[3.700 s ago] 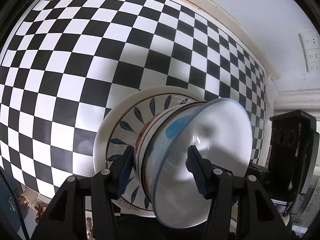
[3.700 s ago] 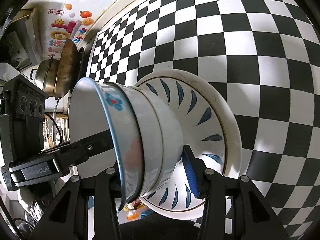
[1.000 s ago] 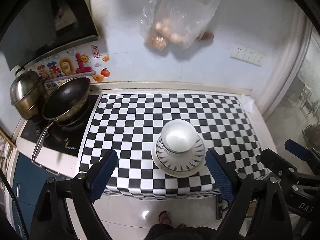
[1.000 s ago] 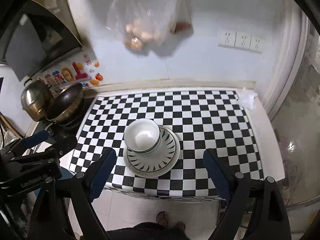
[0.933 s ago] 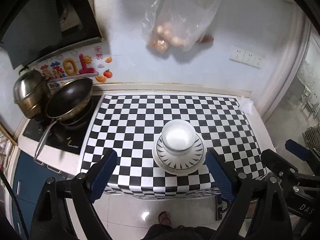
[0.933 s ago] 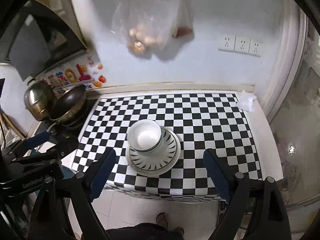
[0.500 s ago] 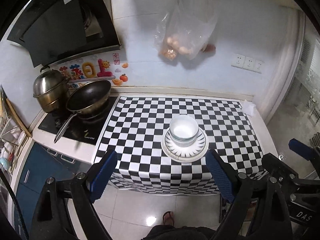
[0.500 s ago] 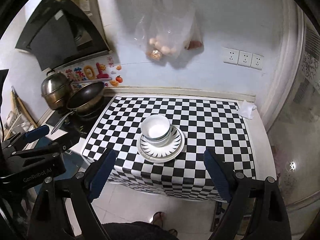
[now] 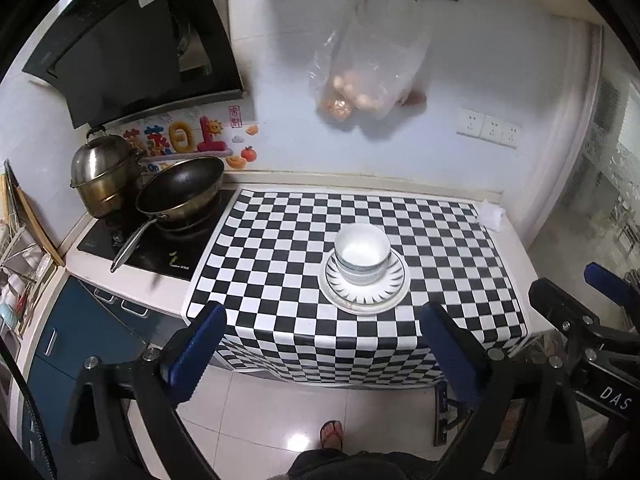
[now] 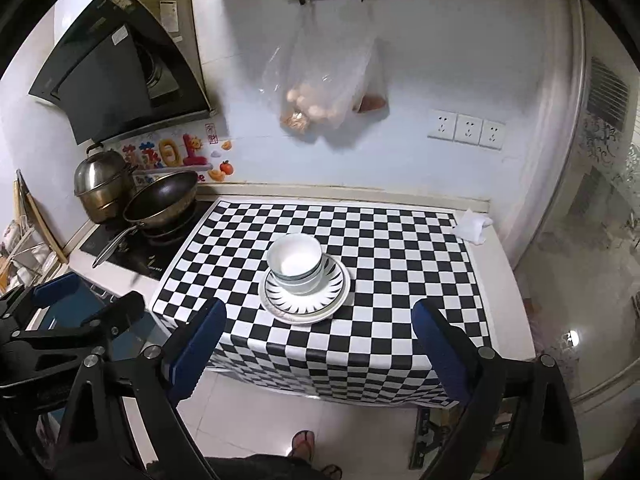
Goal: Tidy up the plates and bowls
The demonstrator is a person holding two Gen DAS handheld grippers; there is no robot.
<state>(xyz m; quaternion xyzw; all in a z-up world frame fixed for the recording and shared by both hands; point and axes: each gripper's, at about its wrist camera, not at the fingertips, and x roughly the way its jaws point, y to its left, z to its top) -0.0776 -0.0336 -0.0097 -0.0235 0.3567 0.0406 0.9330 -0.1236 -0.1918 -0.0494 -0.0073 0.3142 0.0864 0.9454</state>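
A stack of white bowls (image 9: 362,254) (image 10: 295,264) stands on a white plate with blue leaf marks (image 9: 394,292) (image 10: 334,296), near the middle front of the black-and-white checkered counter (image 9: 280,240) (image 10: 400,248). My left gripper (image 9: 322,350) is open and empty, held well back from the counter and above the floor. My right gripper (image 10: 320,344) is also open and empty, equally far back. The right gripper shows at the right edge of the left wrist view (image 9: 592,320).
A black wok (image 9: 180,186) and a steel pot (image 9: 104,174) sit on the stove at the left. A plastic bag of food (image 9: 372,76) hangs on the wall. A white cloth (image 10: 472,224) lies at the counter's back right corner. A sandalled foot (image 9: 332,434) stands on the tiled floor.
Both grippers let go of the bowls and plate, opened wide, and pulled far back and up from the counter. The stack now stands upright on its own.
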